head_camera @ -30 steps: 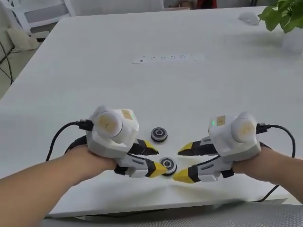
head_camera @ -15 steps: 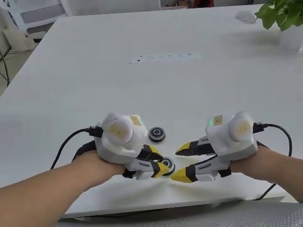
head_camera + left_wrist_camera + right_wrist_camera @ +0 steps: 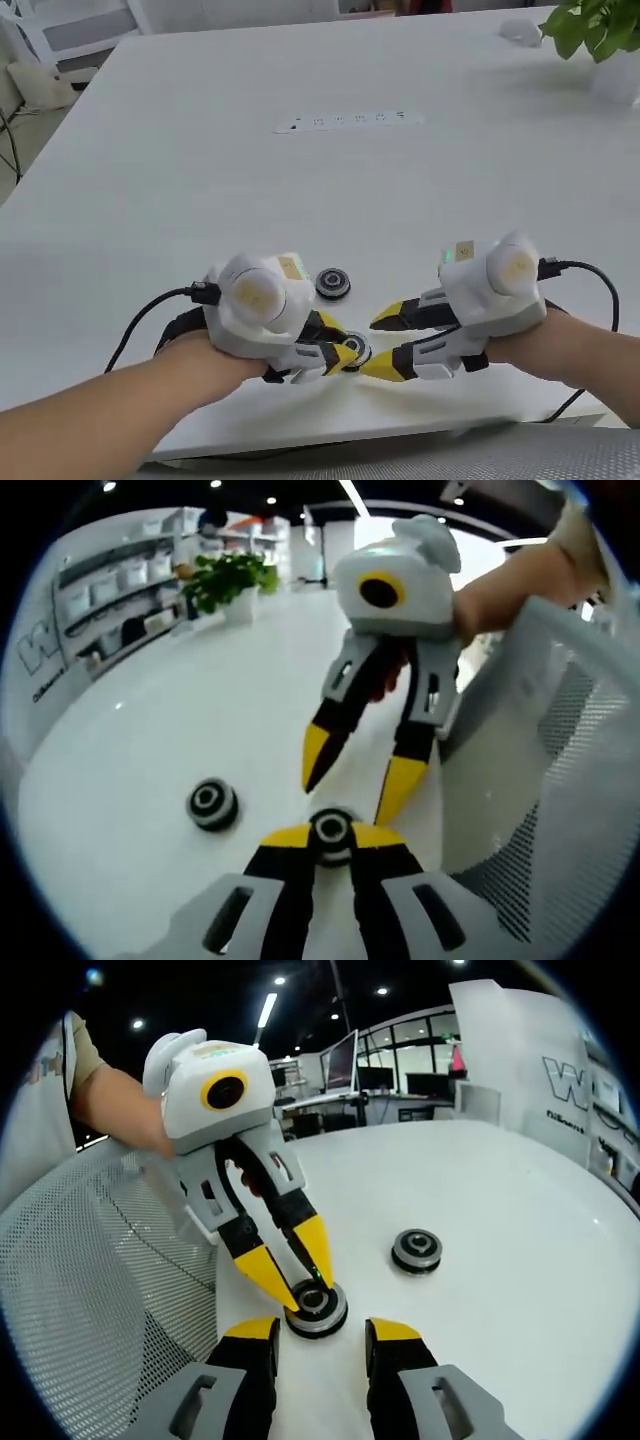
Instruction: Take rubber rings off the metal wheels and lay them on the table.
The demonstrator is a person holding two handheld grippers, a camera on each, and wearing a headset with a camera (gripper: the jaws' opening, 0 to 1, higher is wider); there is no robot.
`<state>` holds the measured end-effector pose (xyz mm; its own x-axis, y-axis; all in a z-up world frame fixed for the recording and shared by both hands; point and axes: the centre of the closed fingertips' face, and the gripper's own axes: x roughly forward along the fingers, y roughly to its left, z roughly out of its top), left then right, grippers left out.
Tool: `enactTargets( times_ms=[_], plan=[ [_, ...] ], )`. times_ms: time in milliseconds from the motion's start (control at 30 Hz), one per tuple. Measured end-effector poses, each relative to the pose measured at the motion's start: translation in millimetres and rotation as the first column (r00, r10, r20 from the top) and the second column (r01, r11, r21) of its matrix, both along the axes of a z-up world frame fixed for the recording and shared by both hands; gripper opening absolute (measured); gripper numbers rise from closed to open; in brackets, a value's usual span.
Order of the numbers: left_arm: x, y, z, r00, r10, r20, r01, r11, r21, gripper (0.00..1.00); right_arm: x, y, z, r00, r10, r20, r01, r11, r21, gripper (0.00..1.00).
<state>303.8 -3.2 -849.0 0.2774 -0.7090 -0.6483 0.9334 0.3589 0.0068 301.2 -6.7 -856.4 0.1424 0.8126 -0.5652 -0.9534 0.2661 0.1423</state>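
Clamping the near metal wheel on the bench between the fingers of the left gripper, right gripper fingers apart at its 3 o'clock, second wheel at 11 o'clock.

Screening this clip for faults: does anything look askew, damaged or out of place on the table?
Nothing stands out. The near wheel lies flat on the table, clamped by the left gripper; the far wheel lies flat and apart, and the right gripper is open close by. No visible damage.
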Motion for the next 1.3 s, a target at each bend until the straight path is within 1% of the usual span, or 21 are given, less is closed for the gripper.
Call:
enactTargets(
  times_ms=[67,200,267,333,400,467,567,600,700,900,1033,1133,1167,1233,1300],
  plan=[
    [0.2,0.1,-0.2,1.0,0.001,0.002,-0.001,1.0,-0.002,0.14,-2.1,1.6,-0.8,1.0,0.006,-0.01,-0.006,1.0,0.003,0.3],
    [0.3,-0.1,0.0,1.0,0.005,0.005,-0.005,1.0,-0.003,0.14,-4.7,4.9,-4.1,1.0,0.018,-0.011,-0.018,1.0,-0.004,0.28],
    [0.3,-0.1,0.1,1.0,0.006,0.006,-0.006,1.0,-0.004,0.14,-4.0,5.6,-4.4,1.0,0.015,-0.008,-0.015,1.0,-0.004,0.27],
    [0.3,0.0,0.1,1.0,0.009,0.004,-0.009,1.0,-0.005,0.14,-4.9,6.5,-5.1,1.0,0.014,-0.019,-0.014,1.0,-0.002,0.23],
    [0.4,0.1,0.0,1.0,0.01,0.004,-0.01,1.0,-0.006,0.14,-4.2,6.7,-5.2,1.0,0.008,-0.021,-0.008,1.0,0.0,0.23],
    [0.6,0.4,0.0,1.0,0.012,0.004,-0.012,1.0,-0.008,0.14,-3.9,6.2,-5.7,1.0,0.003,-0.023,-0.003,1.0,-0.001,0.22],
    [1.1,0.5,-0.3,1.0,0.015,0.005,-0.015,1.0,-0.011,0.14,-5.0,4.3,-8.9,1.0,0.007,-0.012,-0.007,1.0,-0.019,0.2],
    [1.1,0.4,-0.1,1.0,0.017,0.005,-0.016,1.0,-0.013,0.14,-5.1,4.2,-8.0,1.0,0.002,-0.019,-0.002,1.0,-0.013,0.2],
    [1.4,0.5,-0.2,1.0,0.018,0.007,-0.018,1.0,-0.014,0.14,-5.1,2.7,-8.0,1.0,0.006,-0.01,-0.006,1.0,-0.018,0.17],
    [1.4,0.3,-0.3,1.0,0.022,0.007,-0.022,1.0,-0.015,0.14,-4.7,-2.9,-9.4,1.0,-0.002,-0.011,0.001,1.0,-0.024,0.07],
    [1.5,0.1,-0.5,1.0,0.025,0.009,-0.025,1.0,-0.013,0.14,-4.1,-2.7,-9.3,1.0,-0.005,-0.015,0.005,1.0,-0.028,0.06],
    [1.6,0.2,-0.6,1.0,0.025,0.01,-0.025,1.0,-0.013,0.14,-3.5,-3.7,-9.7,0.999,-0.015,-0.028,0.014,1.0,-0.027,0.04],
    [1.7,0.2,-0.7,1.0,0.026,0.011,-0.026,1.0,-0.012,0.14,-3.4,-4.5,-9.5,0.998,-0.032,-0.051,0.031,0.999,-0.02,0.02],
    [1.7,0.2,-0.7,1.0,0.025,0.012,-0.025,1.0,-0.012,0.14,-2.1,-5.8,-9.3,0.996,-0.054,-0.078,0.054,0.999,-0.012,0.0],
    [1.8,0.3,-0.7,1.0,0.024,0.013,-0.024,1.0,-0.012,0.14,-0.7,-6.8,-9.6,0.995,-0.064,-0.078,0.063,0.998,-0.013,0.0]
  ],
)
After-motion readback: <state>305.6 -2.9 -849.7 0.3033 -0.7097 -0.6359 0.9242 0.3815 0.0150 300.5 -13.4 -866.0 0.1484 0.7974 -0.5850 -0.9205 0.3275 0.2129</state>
